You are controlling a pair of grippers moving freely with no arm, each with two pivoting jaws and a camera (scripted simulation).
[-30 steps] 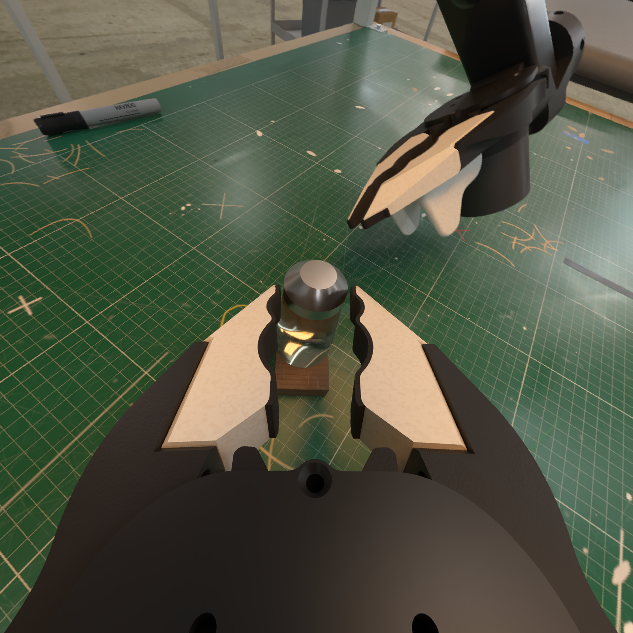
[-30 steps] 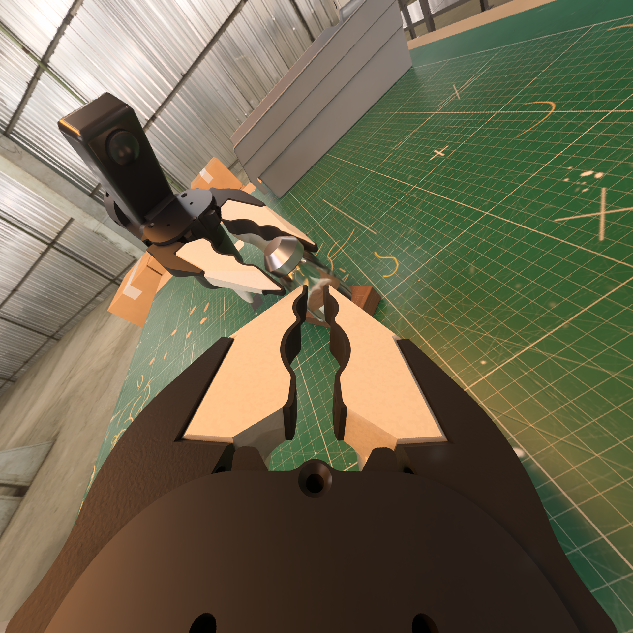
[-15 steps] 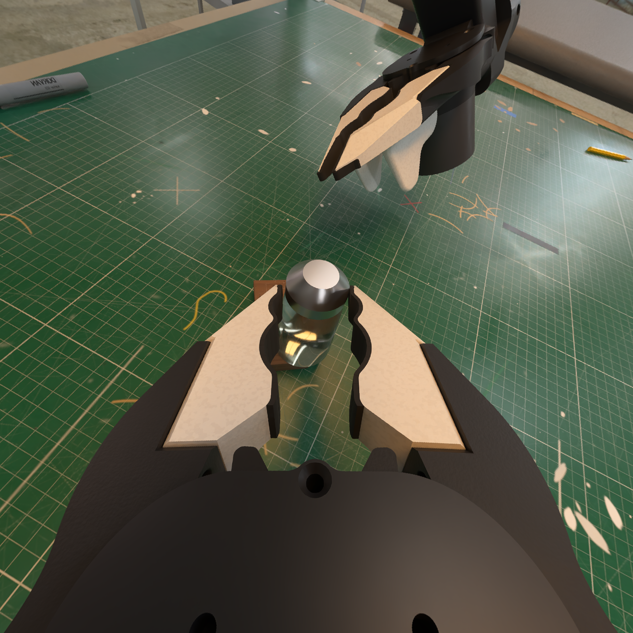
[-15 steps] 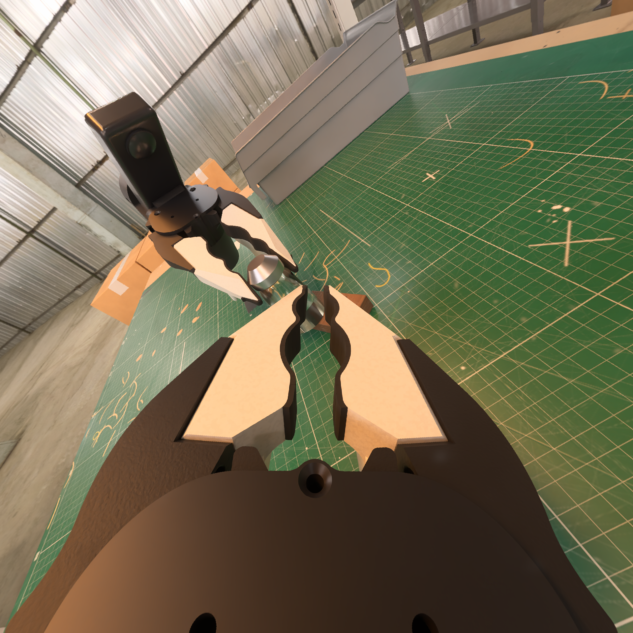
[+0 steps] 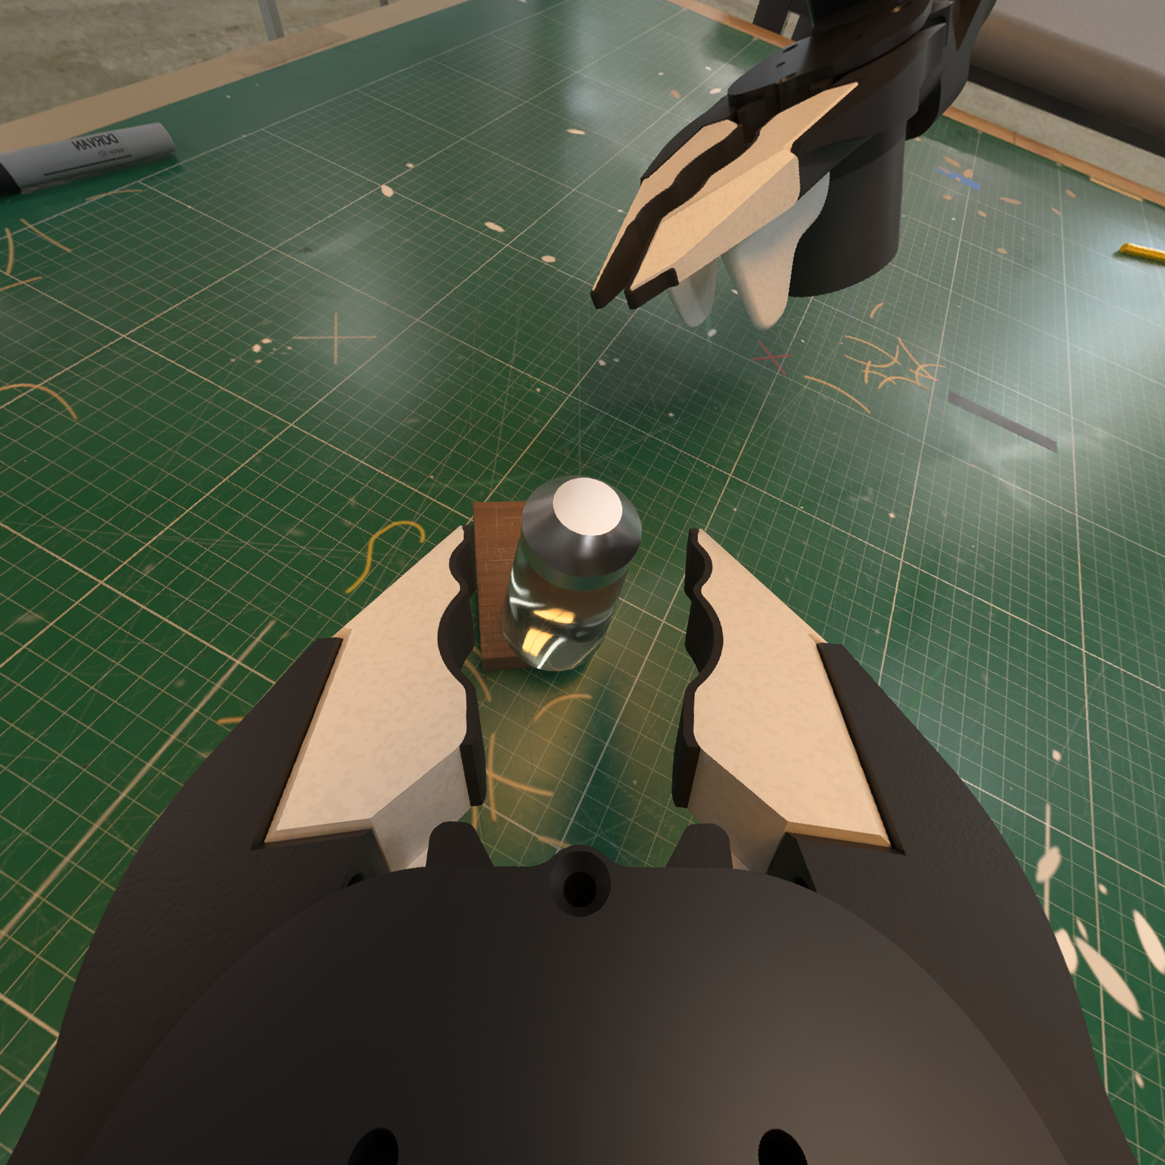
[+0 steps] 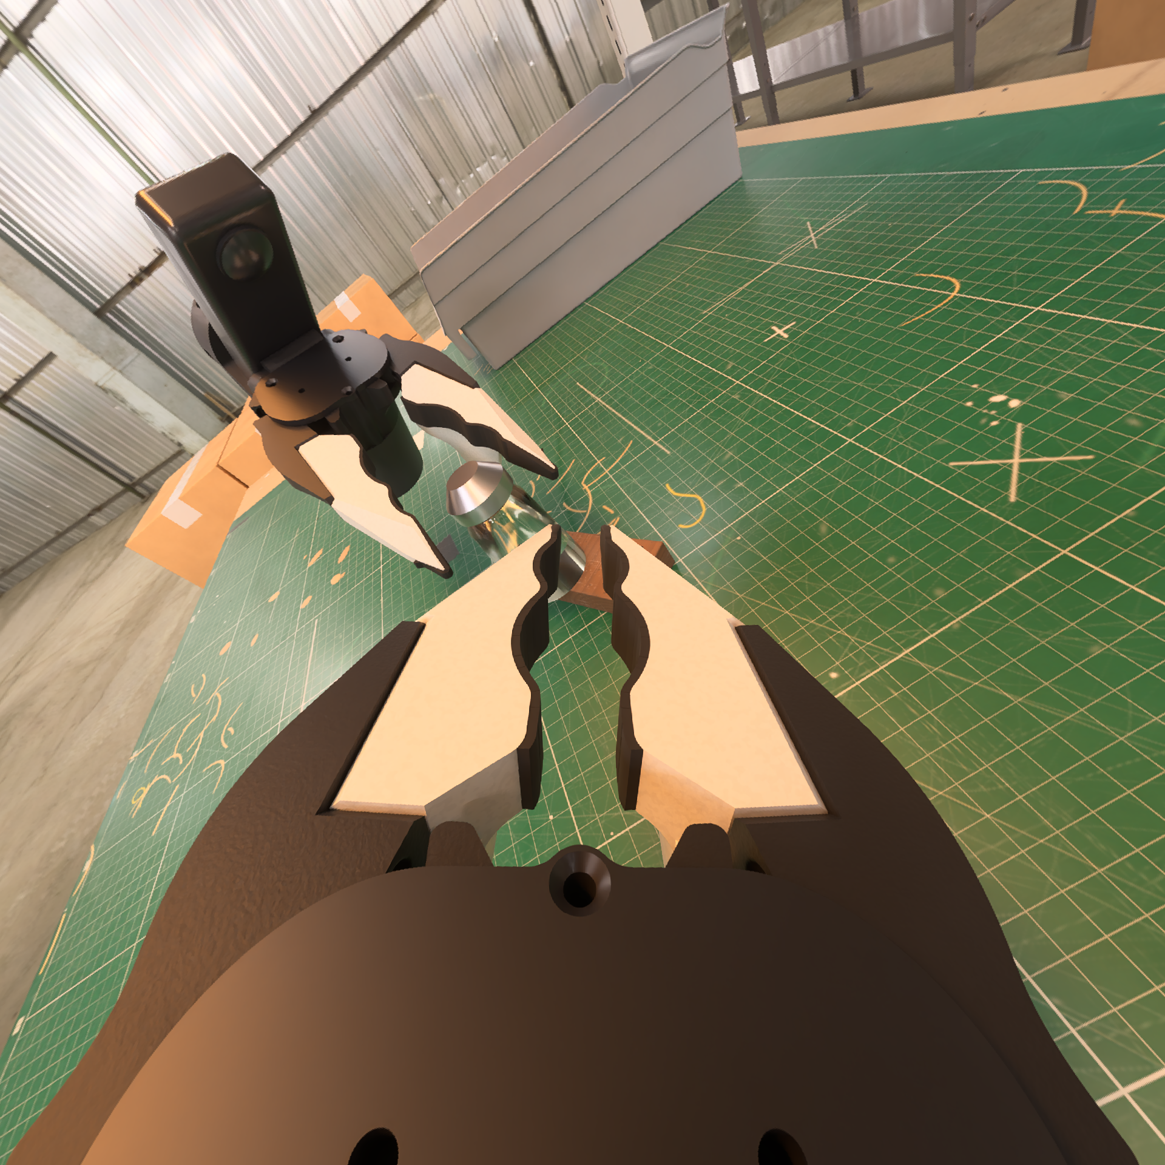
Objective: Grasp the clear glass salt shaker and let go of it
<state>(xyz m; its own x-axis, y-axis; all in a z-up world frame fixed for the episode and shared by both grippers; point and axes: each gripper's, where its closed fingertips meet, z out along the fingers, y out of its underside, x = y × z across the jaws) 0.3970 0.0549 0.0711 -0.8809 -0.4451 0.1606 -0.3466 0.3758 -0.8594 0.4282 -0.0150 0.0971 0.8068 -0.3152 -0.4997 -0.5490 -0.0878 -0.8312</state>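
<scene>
Because the left claw (image 5: pixel 577 555) stands wide apart with a clear gap on both sides of the clear glass salt shaker (image 5: pixel 564 592), the shaker appears to be released, and I judge the letting-go step to be the one in hand. The shaker stands on the green cutting mat (image 5: pixel 252 441) that covers the counter, upright or perhaps a little tilted, between the two fingers but touching neither. Its metal cap (image 5: pixel 583 526) points up, and its glass body is just beside, maybe against, a small brown wooden block (image 5: pixel 495 567) on its left.

The right claw (image 5: pixel 637 293) hangs above the mat at the far right, well apart from the shaker. Its fingers are almost together, with only a narrow slit between them, and they grip nothing. In the right wrist view, the shaker (image 6: pixel 485 504) shows partly behind these fingertips.

A grey marker (image 5: pixel 88 154) lies at the far left, and a yellow pencil (image 5: pixel 1141 252) at the far right edge.

The next move probably calls for the left claw to back straight away without brushing the cap, since the shaker could tip easily.
</scene>
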